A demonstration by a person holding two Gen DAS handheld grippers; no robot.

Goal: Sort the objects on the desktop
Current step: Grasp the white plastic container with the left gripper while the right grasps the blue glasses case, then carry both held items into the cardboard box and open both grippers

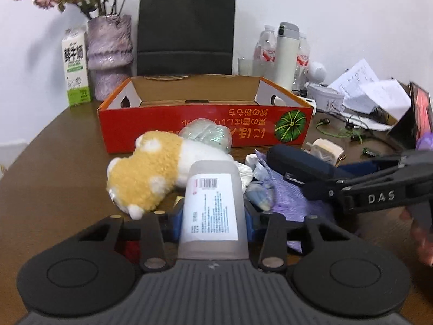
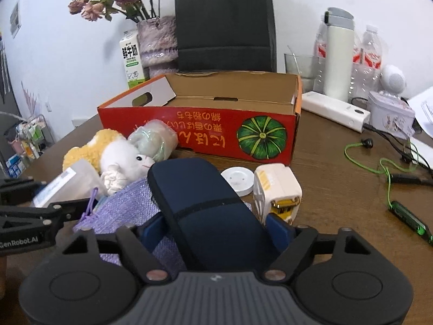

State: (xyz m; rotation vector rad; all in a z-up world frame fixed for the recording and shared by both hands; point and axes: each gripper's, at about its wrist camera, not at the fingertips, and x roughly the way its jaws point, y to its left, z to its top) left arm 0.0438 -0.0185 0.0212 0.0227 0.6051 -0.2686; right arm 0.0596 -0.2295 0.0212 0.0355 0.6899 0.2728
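A translucent tube (image 1: 213, 197) with a white barcode label stands between the blue pads of my left gripper (image 1: 213, 216), which is shut on it. A navy zip case (image 2: 200, 203) lies lengthwise between the pads of my right gripper (image 2: 216, 230), and they press on its sides. Under the case is a lilac mesh pouch (image 2: 127, 203). A yellow-and-white plush toy (image 1: 146, 173) and a plastic-wrapped roll (image 1: 208, 132) lie in front of the open red cardboard box (image 1: 189, 124). A white plug adapter (image 2: 276, 189) and a white disc (image 2: 238, 178) sit right of the case.
Behind the box stand a milk carton (image 1: 77, 73), a purple vase (image 1: 109, 54), a black paper bag (image 1: 186, 29), a white flask (image 2: 338, 54) and water bottles. A power strip (image 2: 335, 111), a tin (image 2: 391, 116), a green cable (image 2: 379, 162) and papers (image 1: 373, 92) lie to the right.
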